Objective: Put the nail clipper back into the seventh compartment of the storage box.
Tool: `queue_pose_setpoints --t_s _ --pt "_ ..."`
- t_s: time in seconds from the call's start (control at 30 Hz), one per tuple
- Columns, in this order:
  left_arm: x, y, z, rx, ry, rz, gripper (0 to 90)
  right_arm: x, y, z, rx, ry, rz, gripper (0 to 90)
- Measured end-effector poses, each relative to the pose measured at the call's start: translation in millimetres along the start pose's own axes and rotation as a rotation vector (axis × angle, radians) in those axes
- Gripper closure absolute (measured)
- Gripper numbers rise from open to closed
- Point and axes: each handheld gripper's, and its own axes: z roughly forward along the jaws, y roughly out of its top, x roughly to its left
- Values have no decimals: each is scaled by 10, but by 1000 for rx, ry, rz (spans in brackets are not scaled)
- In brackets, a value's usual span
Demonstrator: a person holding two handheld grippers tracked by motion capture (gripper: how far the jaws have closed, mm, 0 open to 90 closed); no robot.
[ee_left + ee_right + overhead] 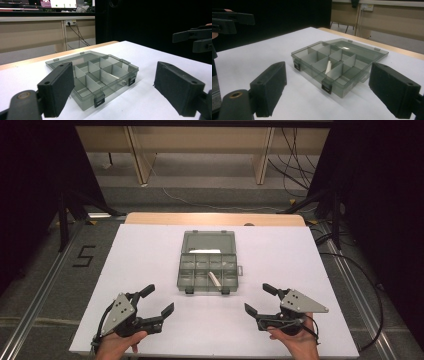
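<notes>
In the high view, a smoky grey compartment box (207, 262) lies on the white desk (140, 270) with its lid (209, 242) folded flat behind it, on the far side from the person. A small white piece (214, 279) rests in the front row of compartments, right of the box's middle. The left gripper (156, 301) sits near the box's front left corner, held by a hand (117, 345), jaws spread apart and holding nothing. The right gripper (260, 299) sits near the box's front right corner, its jaws likewise released and apart from the box.

In the left gripper view, the box (100, 77) stands between and beyond the two wide-open black jaws, its two front latches (99, 101) facing the camera. The right gripper (197, 40) shows beyond the box, up at the right.

In the right gripper view, the box (337, 65) again lies beyond the parted jaws, with the white piece (328, 67) leaning in a compartment near the front wall.
</notes>
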Motion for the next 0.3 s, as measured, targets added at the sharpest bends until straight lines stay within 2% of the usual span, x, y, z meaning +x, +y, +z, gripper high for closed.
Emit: queue_pose_setpoints --t_s 0.07,0.23,0.3 --pt "0 0 1 0 0 0 157 -1 3 -4 2 -8 -3 159" --pt "-2 0 -1 0 1 1 157 -12 -4 -1 27 15 5 159" --pt "-2 1 -3 -2 2 0 157 -3 -6 -5 39 3 21 158"
